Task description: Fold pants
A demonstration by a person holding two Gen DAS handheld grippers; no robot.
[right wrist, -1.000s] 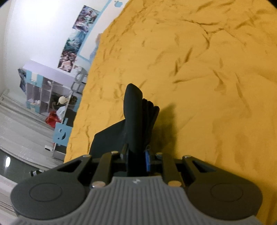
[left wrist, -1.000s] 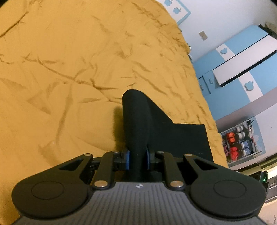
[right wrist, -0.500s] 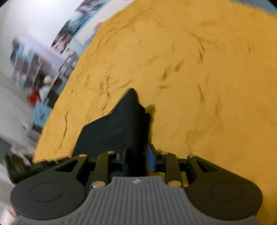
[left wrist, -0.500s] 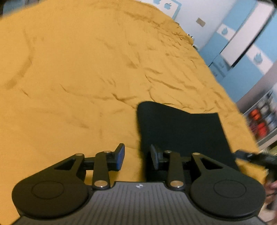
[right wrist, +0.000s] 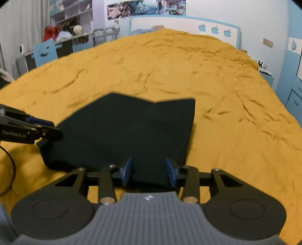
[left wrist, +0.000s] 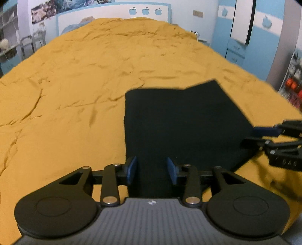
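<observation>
Pants (left wrist: 181,124) lie flat on the mustard bedspread (left wrist: 75,98), near its front edge, already doubled into a compact dark block with one stepped far edge. No cloth is lifted in either view.

Left gripper (left wrist: 152,169): tongs spread, nothing between the blue pads (left wrist: 132,169), the near left part of the pants just ahead of the tips. Right gripper (right wrist: 149,170): tongs likewise spread and empty, over the near right part of the garment. Each tool also shows at the side of the other's view, at the opposite flank of the pants.

Judgement on the step in hand: both tools are let go of the cloth, so a fold appears to be laid down and released. Whether a further fold is wanted cannot be settled from these views. The block looks close to finished, though the far edge is uneven, with one layer standing out past the other.

If another fold is called for, the next move would need both tongs to close on the near corners, taking all layers together, and carry them evenly to the far edge. Otherwise, a light squaring of the stepped edge would do.

Writing: the side of the left gripper in the right wrist view reads "GenRobot.AI" (right wrist: 14,134). The right gripper's side carries lettering in the left wrist view, too blurred to read. Apple-shaped emblems (right wrist: 214,30) mark the headboard, with more on the blue cabinets (left wrist: 266,20). Wall posters (right wrist: 146,8) show no legible text.
</observation>
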